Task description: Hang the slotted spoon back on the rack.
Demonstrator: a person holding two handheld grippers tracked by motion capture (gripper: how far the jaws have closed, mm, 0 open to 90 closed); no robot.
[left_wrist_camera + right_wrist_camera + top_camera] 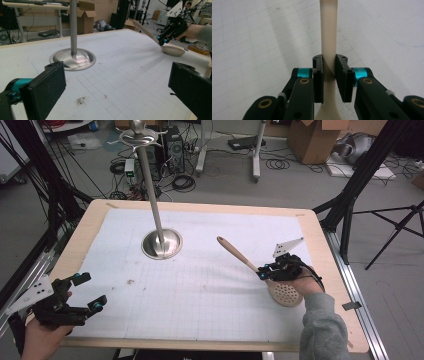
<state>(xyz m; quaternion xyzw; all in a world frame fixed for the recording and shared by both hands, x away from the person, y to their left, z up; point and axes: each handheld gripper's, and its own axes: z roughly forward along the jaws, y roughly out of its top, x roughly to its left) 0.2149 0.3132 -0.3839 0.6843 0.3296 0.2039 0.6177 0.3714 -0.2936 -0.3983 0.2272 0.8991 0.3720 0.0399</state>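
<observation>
The right gripper [264,272] clamps the handle of a slotted spoon [280,289] resting on the table [210,207], while the left gripper [89,292] hangs open.

High view is looking down and fwd over the whole table [90,220] from above, left gripper view is skimming low across the mat toward the metal stand [73,56] and far slotted spoon [172,50], both shared w/ high view, while right gripper view is sitting v. close on the spoon's handle.
</observation>
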